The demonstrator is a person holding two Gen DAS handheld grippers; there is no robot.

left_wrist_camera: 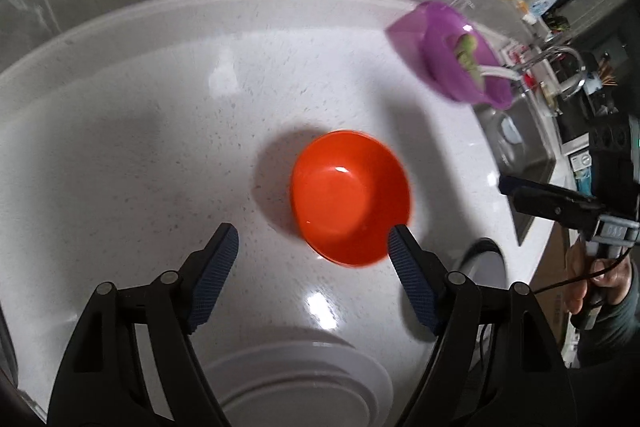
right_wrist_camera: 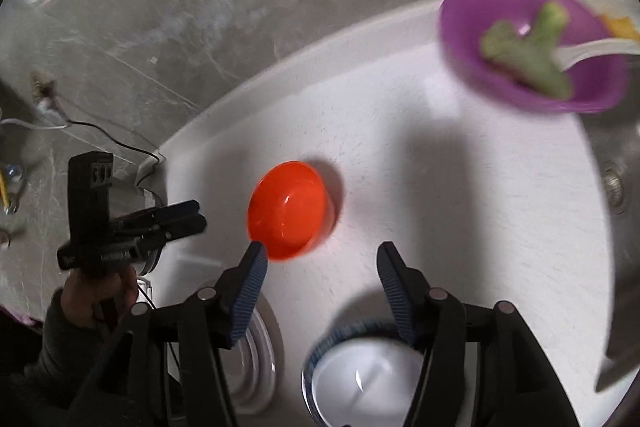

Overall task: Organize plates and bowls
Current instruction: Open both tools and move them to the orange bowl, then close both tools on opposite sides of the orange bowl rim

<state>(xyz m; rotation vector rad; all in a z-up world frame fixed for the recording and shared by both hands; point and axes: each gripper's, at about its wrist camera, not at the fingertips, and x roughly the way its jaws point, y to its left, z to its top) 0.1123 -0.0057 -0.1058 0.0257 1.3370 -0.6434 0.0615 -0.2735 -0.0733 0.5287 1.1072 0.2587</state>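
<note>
Nearest in the left wrist view, at 6 o'clock: one stack of white plates [left_wrist_camera: 296, 383] lying under the left gripper [left_wrist_camera: 314, 239], jaws spread wide, nothing between the blue pads, the right pad's tip overlapping the rim of one orange bowl [left_wrist_camera: 350, 197] in the picture, contact not clear. Standing upright and empty on the white speckled counter [left_wrist_camera: 160, 147], just past the fingertips, toward 1 o'clock of them. Farther out, at 2 o'clock: one purple bowl [left_wrist_camera: 456, 53], blurred, with green food [left_wrist_camera: 466, 53] and a white spoon [left_wrist_camera: 500, 71] inside. At 3 o'clock: the right gripper [left_wrist_camera: 508, 189] seen from the side, a hand [left_wrist_camera: 586, 283] on its handle, and one steel sink [left_wrist_camera: 520, 151] with a tap [left_wrist_camera: 560, 57] behind. Nearest in the right wrist view, at 6 o'clock: one white bowl with a blue rim [right_wrist_camera: 360, 379] below the right gripper [right_wrist_camera: 320, 253], jaws well apart and empty; at 7 o'clock the plate stack again. Just past the left pad's tip, at 11 o'clock of the fingertips: the same orange bowl. At 9 o'clock: the left gripper, side on, held by a hand [right_wrist_camera: 100, 291]. Farthest, at 1 o'clock: the purple bowl.
</note>
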